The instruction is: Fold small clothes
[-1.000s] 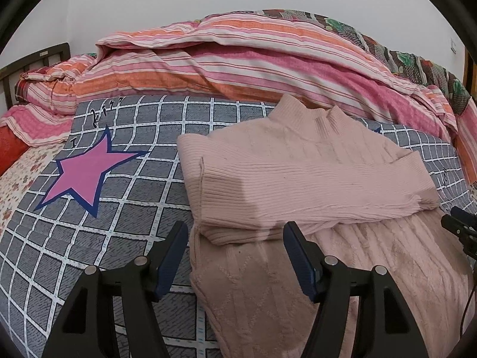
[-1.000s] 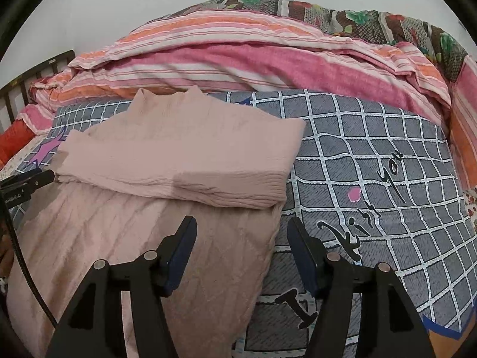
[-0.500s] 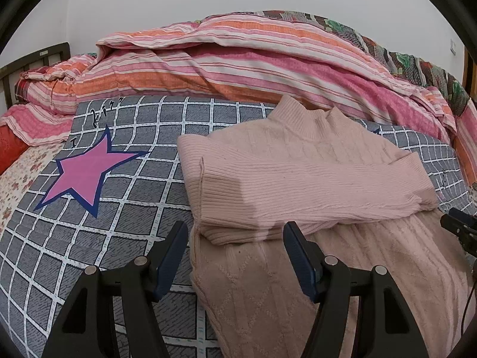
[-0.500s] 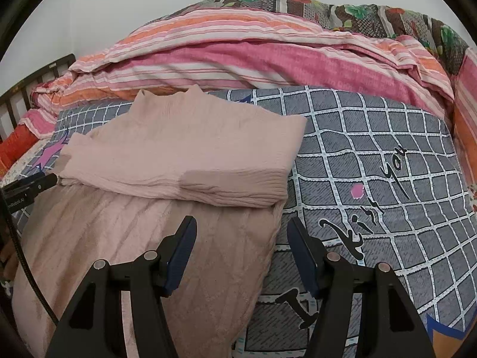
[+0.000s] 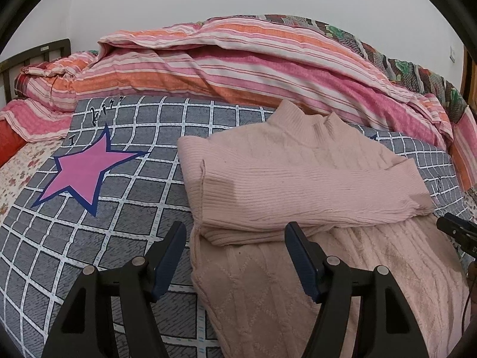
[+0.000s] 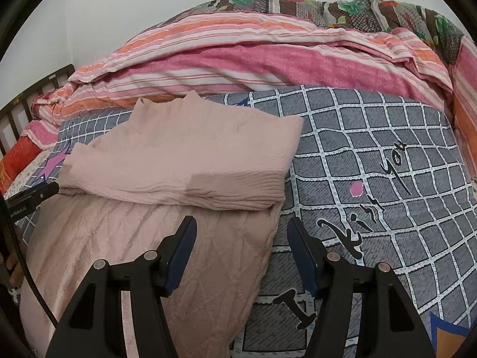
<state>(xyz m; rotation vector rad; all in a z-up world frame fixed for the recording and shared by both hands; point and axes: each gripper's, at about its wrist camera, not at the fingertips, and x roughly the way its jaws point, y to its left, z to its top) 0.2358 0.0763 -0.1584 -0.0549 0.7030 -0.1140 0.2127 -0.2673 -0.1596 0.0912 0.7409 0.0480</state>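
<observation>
With the pink sweater (image 5: 298, 179) sleeve-folded on the bed (image 6: 387, 164), both released grippers, left gripper (image 5: 232, 256) and right gripper (image 6: 241, 250), hover above its hem, probably ready to grasp and fold it toward the collar.

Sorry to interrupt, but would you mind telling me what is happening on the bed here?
A person with a handheld gripper in each hand is folding a pink knit sweater on a grey checked bedspread. The sleeves are already folded across the chest, while the lower body still lies flat. The left gripper hovers open over the sweater's left edge, the right gripper open over its right edge; neither holds fabric. A striped quilt is heaped behind.
</observation>
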